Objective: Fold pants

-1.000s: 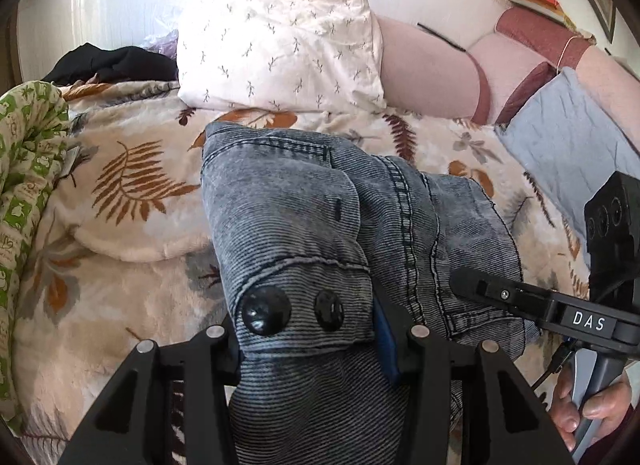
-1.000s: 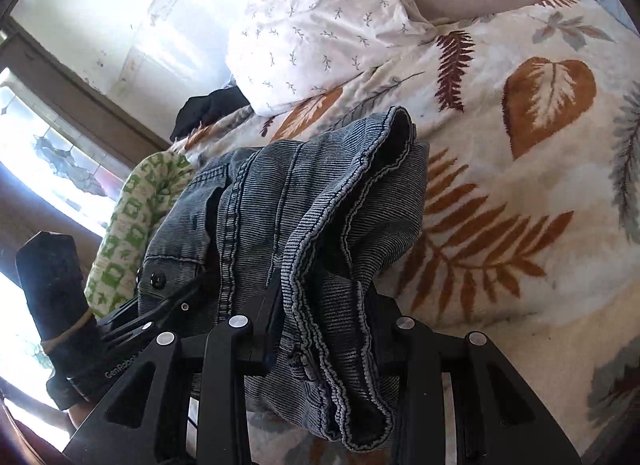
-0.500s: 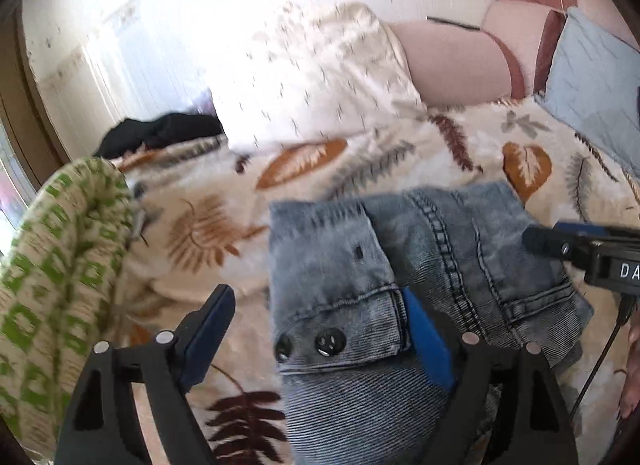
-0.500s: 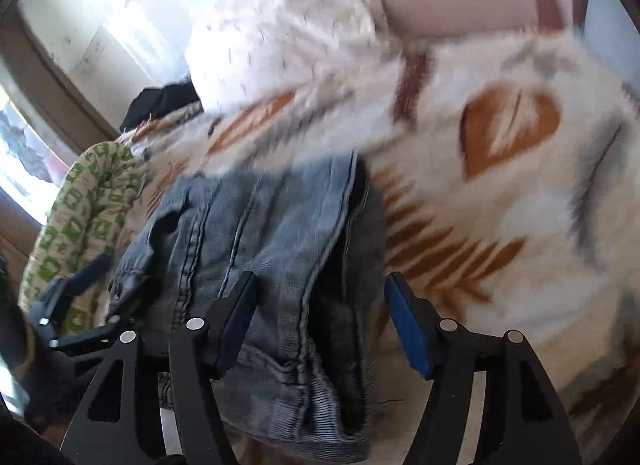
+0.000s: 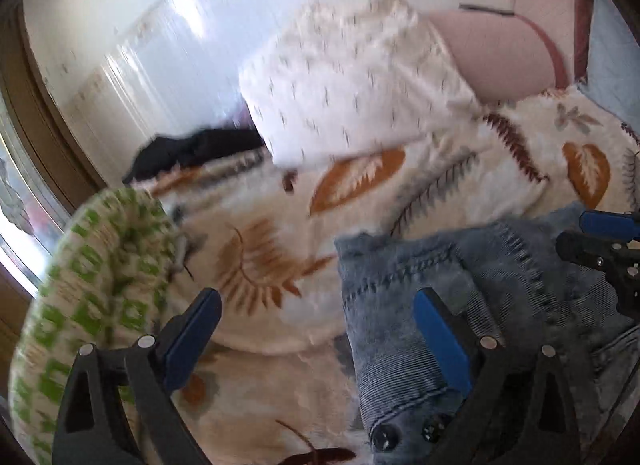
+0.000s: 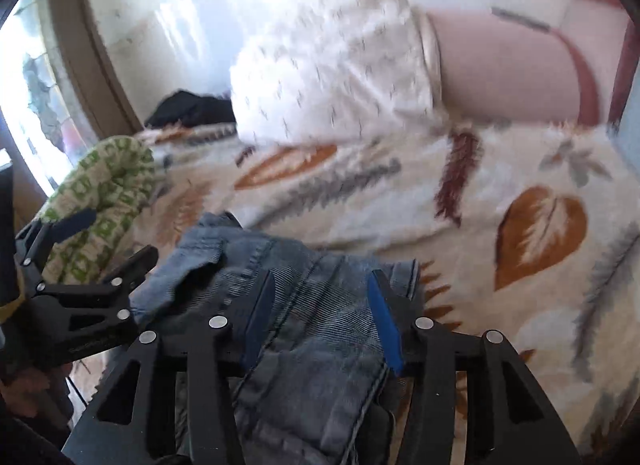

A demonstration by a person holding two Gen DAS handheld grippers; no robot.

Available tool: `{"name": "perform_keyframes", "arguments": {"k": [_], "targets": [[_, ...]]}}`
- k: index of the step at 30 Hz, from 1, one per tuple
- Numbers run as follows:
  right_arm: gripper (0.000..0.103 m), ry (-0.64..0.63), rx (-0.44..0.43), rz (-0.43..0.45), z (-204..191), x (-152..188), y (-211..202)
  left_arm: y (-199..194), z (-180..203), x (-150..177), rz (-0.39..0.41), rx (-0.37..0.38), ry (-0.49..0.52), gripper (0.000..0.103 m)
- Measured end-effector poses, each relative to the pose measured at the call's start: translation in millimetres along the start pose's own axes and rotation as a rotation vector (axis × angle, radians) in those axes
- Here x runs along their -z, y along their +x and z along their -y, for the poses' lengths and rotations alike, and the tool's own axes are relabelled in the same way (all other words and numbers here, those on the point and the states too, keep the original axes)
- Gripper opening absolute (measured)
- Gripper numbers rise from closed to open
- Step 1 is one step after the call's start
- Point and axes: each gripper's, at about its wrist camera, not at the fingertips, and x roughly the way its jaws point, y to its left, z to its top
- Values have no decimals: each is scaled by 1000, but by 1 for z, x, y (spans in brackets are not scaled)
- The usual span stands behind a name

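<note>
The folded grey-blue denim pants (image 5: pixel 472 305) lie on the leaf-print blanket (image 5: pixel 360 201); they also show in the right wrist view (image 6: pixel 320 305). My left gripper (image 5: pixel 316 329) is open and empty, its right finger over the pants' left edge, its left finger over the blanket. My right gripper (image 6: pixel 324 305) is open, its jaws standing either side of the pants' upper layer without pinching it. The right gripper shows at the right edge of the left wrist view (image 5: pixel 600 241), and the left gripper at the left of the right wrist view (image 6: pixel 80 265).
A white sprigged pillow (image 5: pixel 352 81) and a pink bolster (image 5: pixel 504 53) lie at the bed's head. A green-patterned cushion (image 5: pixel 92 297) sits at the left by the window. A black garment (image 5: pixel 192 153) lies behind it. A grey-blue cushion (image 5: pixel 612 49) is at the right.
Both grippers have opened and let go of the pants, which now rest on the blanket. Both have pulled back and swung left; the view is motion-blurred.
</note>
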Motion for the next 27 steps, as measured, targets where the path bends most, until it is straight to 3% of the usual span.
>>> {"name": "perform_keyframes", "arguments": {"k": [3, 10, 16, 22, 27], "targets": [[47, -6, 13, -56, -1, 4, 20, 19, 5, 5, -47, 13, 8, 98], [47, 50, 8, -135, 13, 14, 41, 35, 17, 16, -57, 17, 13, 101], [49, -16, 40, -127, 5, 16, 38, 34, 7, 15, -84, 58, -34, 100], [54, 16, -30, -42, 6, 18, -17, -13, -15, 23, -22, 53, -30, 100], [56, -69, -26, 8, -20, 44, -67, -42, -7, 50, -24, 71, 39, 100]]}}
